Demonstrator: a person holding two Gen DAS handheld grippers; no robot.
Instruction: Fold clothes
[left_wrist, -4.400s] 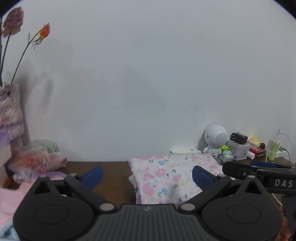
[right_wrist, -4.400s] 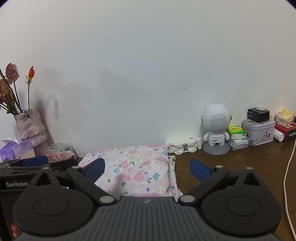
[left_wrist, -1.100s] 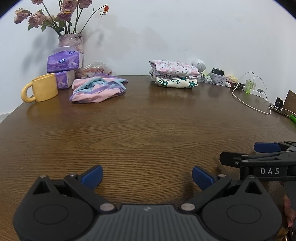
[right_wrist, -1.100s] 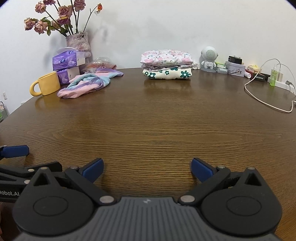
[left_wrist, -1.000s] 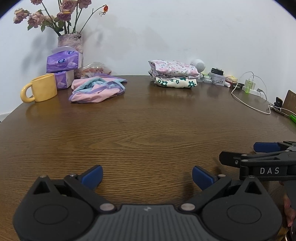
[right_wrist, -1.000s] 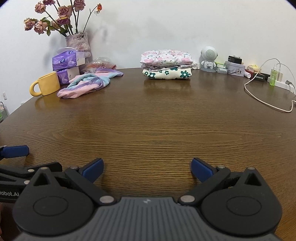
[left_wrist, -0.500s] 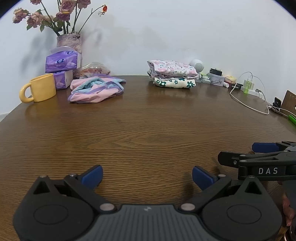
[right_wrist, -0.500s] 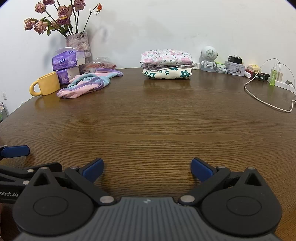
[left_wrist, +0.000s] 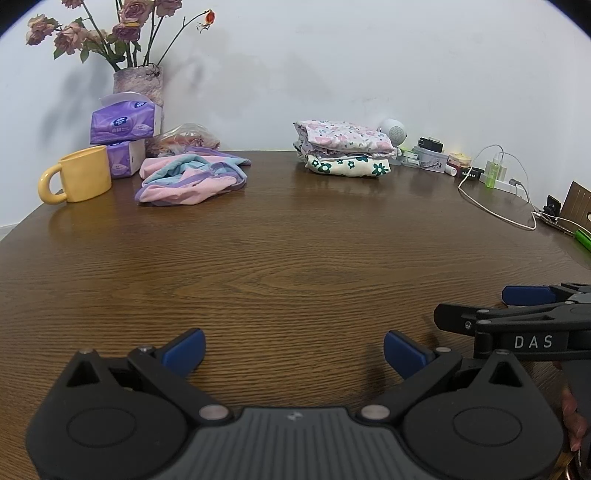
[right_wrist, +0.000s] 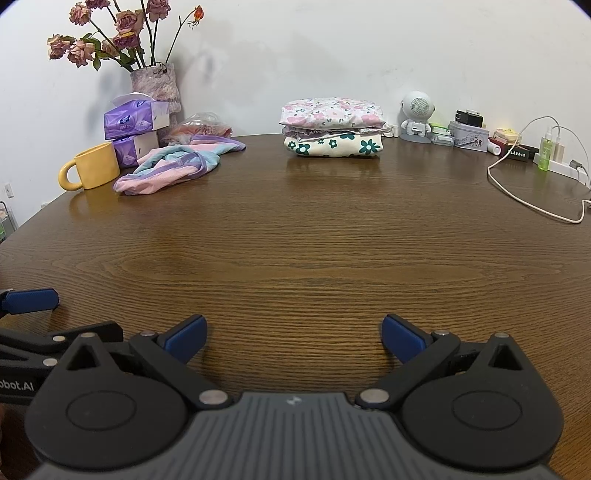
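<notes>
Pink-and-blue cloth (left_wrist: 192, 177) lies crumpled just right of the mug (left_wrist: 79, 179), well beyond both your grippers. Left gripper (left_wrist: 293, 349) and right gripper (right_wrist: 293, 334) hover low over the bare table (right_wrist: 314, 240), fingers spread wide, holding nothing. The folded stack (right_wrist: 332, 127) sits farther right of the mug. Expect the cloth to be light, limp and prone to bunching; pinch it at an edge or corner, one gripper each.

Your black left gripper with blue pads (left_wrist: 293, 347) and matching right gripper (right_wrist: 293, 334) sit side by side, jaws spread wide, empty; approx. level, prob. hovering.
</notes>
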